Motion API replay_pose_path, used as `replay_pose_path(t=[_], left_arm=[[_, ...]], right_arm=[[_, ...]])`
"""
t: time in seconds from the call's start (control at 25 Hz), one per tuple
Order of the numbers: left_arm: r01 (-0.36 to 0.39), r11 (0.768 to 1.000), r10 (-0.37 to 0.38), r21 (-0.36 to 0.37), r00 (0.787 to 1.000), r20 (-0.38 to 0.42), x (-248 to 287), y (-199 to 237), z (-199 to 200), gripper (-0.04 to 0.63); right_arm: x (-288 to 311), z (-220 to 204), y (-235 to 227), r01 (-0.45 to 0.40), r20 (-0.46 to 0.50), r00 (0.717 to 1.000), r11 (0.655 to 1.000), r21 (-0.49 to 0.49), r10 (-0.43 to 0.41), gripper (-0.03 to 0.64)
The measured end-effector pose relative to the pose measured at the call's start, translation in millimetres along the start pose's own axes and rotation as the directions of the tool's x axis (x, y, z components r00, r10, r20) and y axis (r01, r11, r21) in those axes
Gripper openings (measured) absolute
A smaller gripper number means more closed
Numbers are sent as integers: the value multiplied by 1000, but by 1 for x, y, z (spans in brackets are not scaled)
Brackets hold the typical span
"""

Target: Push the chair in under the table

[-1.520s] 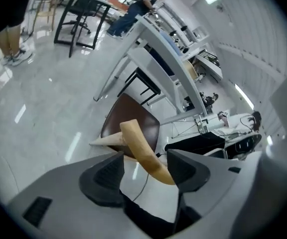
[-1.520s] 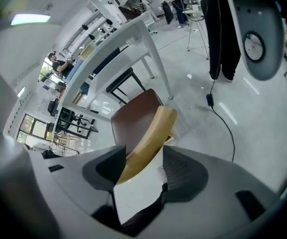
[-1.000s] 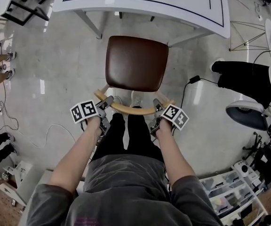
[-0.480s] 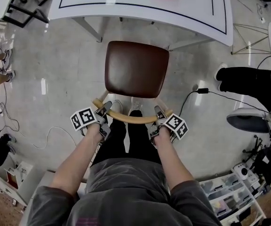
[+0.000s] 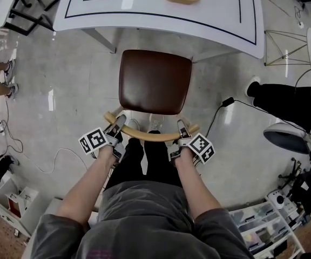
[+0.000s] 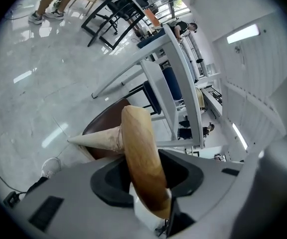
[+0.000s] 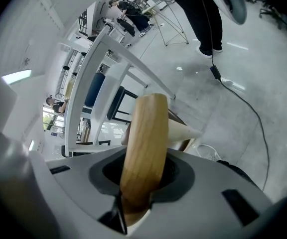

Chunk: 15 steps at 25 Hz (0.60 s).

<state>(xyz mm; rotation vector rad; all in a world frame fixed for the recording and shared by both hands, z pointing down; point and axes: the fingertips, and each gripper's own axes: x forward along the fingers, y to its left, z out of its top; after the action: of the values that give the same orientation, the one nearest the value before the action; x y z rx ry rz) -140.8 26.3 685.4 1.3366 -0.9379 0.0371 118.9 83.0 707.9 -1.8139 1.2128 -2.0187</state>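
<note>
Chair [image 5: 154,81] stands before the table [image 5: 220,9] — left gripper [image 5: 117,125] and right gripper [image 5: 182,129] each clamped on its wooden back rail [image 5: 150,137] — jaws just closed, left since eased slightly.

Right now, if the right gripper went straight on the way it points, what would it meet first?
The wooden backrest, on which the right gripper's fingers have just closed; beyond, probably the brown seat.

The right gripper [image 7: 141,183] has just been closing its jaws, and they now clamp the chair's curved wooden back rail [image 7: 146,128]. A pale spindle [image 7: 183,131] pokes out right of the rail. The white bench [image 7: 91,73] is beyond. A black cable [image 7: 248,108] trails over the grey floor [image 7: 268,68]. A person's dark trouser leg [image 7: 203,14] is at the top.
</note>
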Motion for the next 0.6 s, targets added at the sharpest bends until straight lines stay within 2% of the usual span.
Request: replay_pose_path(t=[0.32,0.6], left_arm=[[16,999,-19,37,998,63,17,-33,12,167],[35,999,-35,3,990,140,35,-54,26,172]], right_arm=[[8,45,32,-61,20,998,997,-40,62,112],[24,82,61,-127,20,991,989,-70,129,117]])
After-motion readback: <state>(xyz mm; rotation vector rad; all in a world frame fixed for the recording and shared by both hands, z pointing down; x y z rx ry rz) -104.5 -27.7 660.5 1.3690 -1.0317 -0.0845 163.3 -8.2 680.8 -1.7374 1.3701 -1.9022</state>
